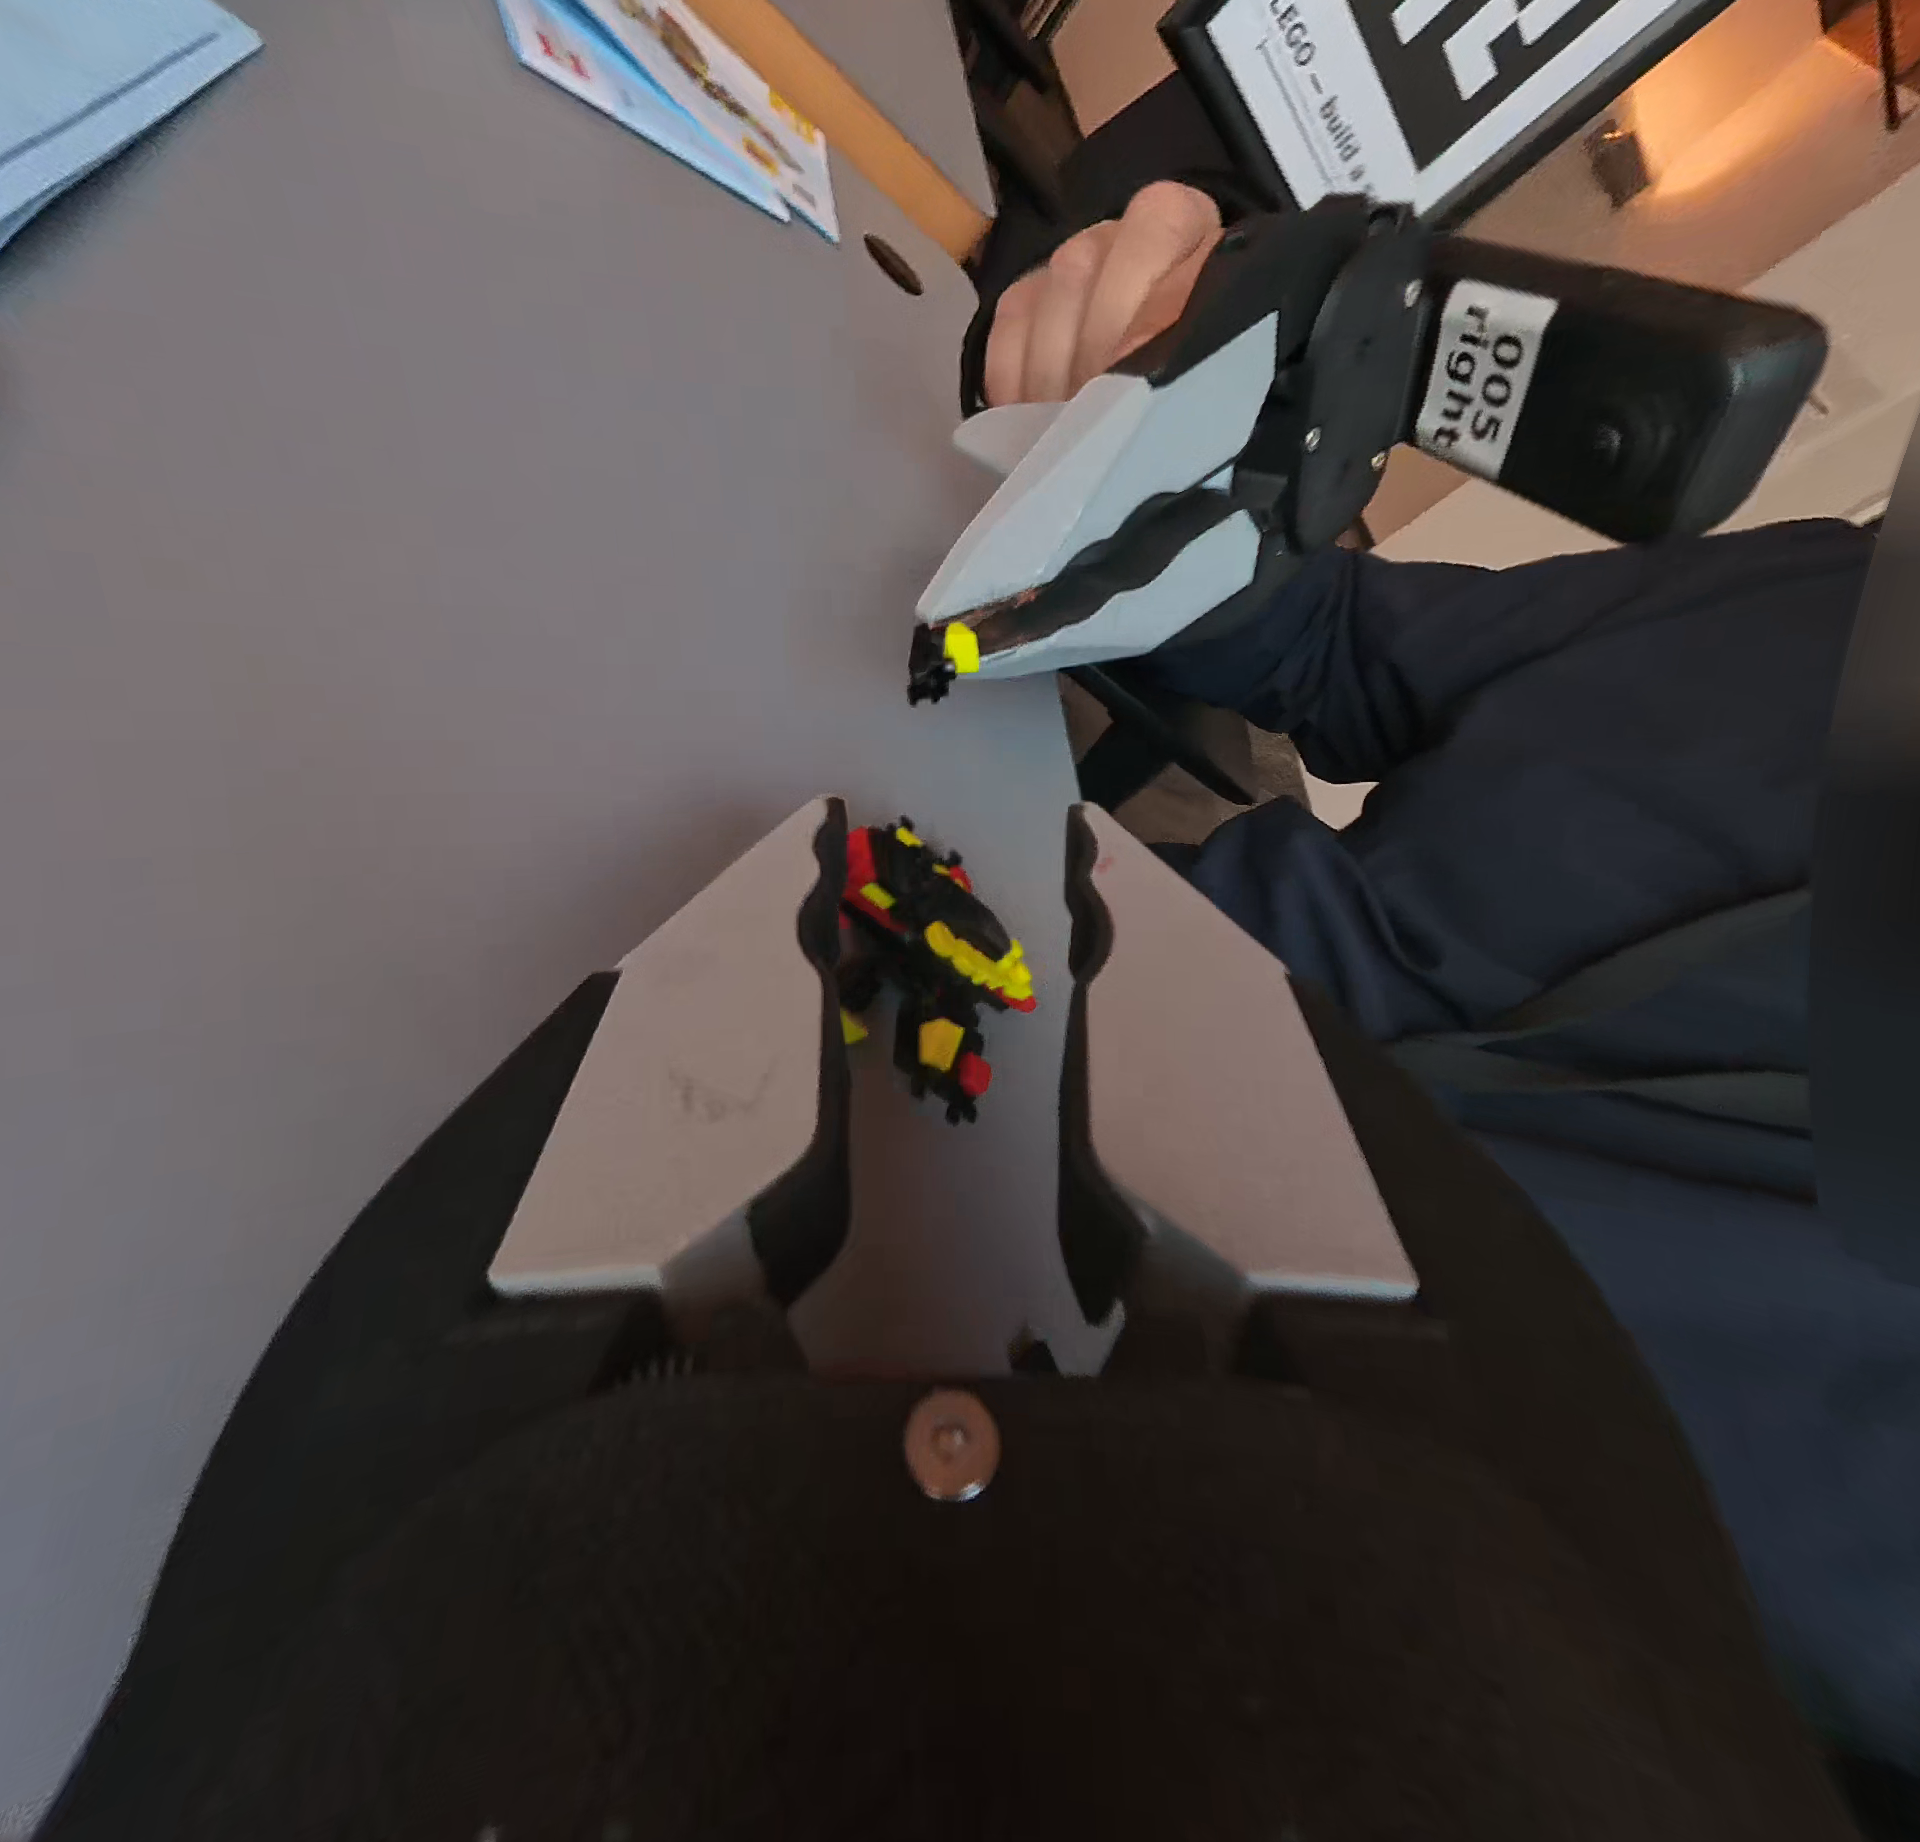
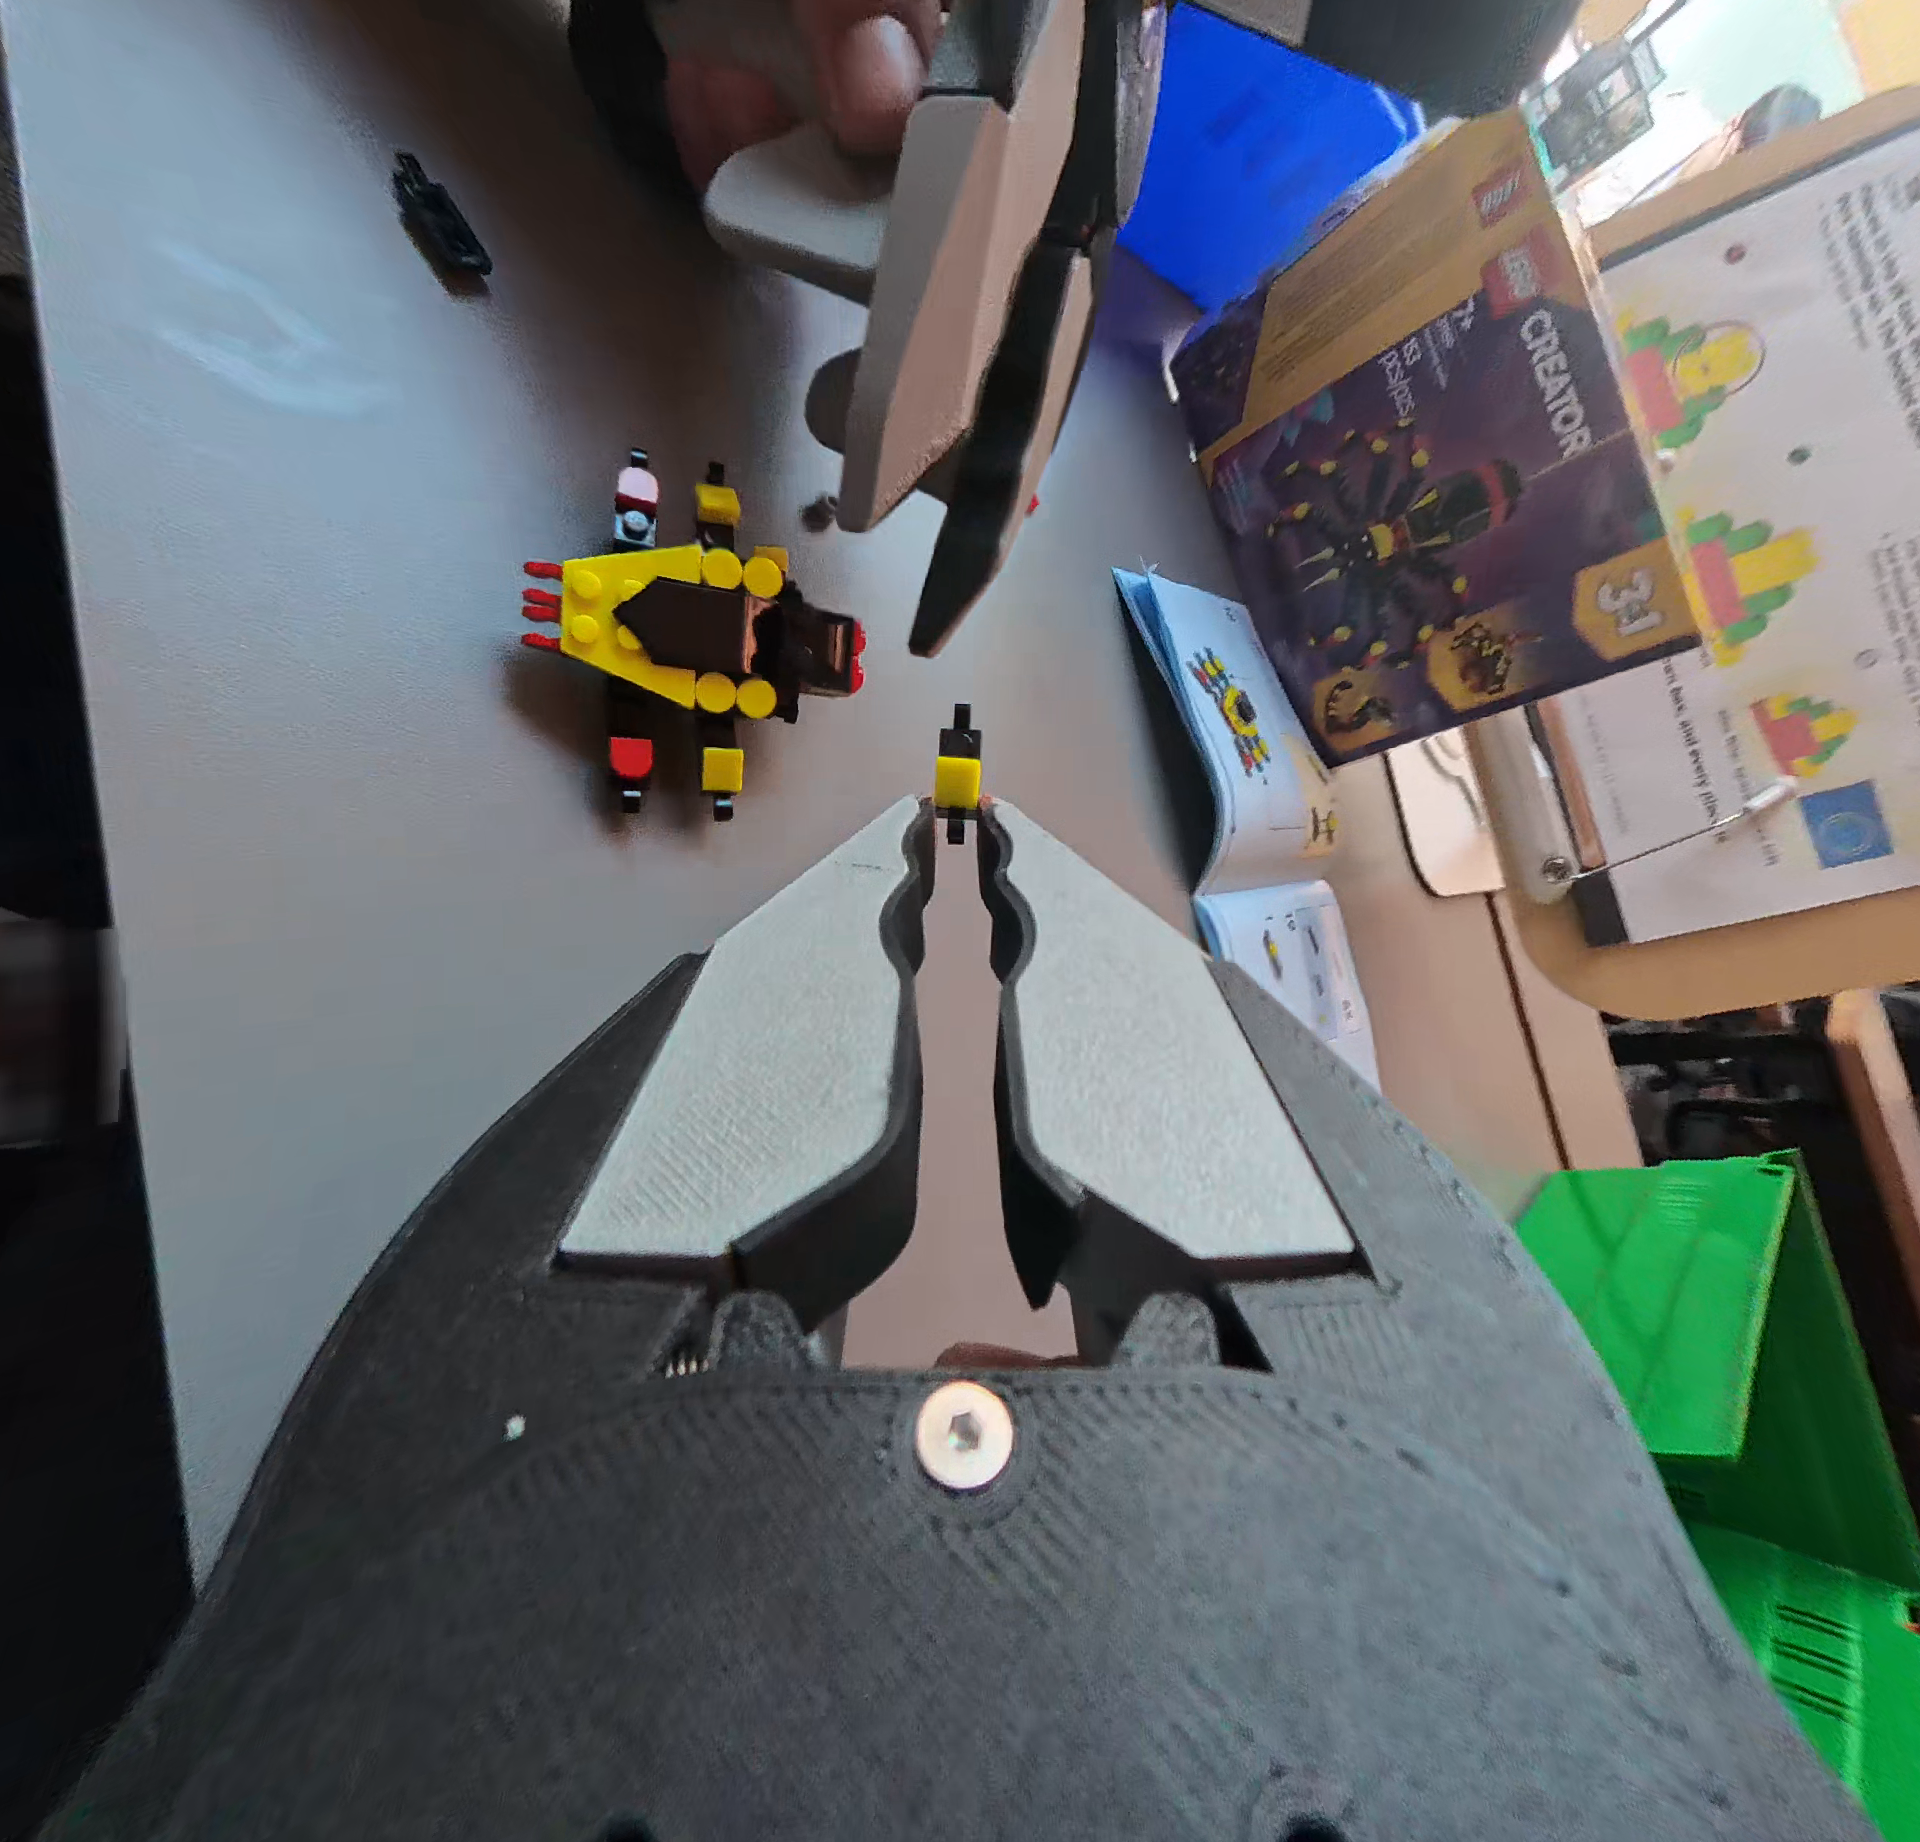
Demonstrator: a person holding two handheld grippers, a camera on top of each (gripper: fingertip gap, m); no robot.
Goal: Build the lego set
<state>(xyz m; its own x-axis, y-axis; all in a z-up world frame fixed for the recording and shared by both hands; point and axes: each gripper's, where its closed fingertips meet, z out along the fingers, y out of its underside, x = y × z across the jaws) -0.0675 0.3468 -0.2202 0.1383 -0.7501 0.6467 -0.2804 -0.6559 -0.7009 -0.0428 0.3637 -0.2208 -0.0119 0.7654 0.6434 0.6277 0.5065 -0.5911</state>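
In the right wrist view, at centre frame, the right gripper (image 2: 956,805) pinches a small yellow-and-black leg piece (image 2: 957,769) at its very tips. To the upper left of it the half-built model (image 2: 691,634) lies on the grey table (image 2: 291,857). Above, the left gripper (image 2: 930,639) hangs over the table with its fingers spread wide and empty. Best to steady the model first, then line the leg up with a free socket and press gently. A loose black piece (image 2: 442,216) lies at the upper left.
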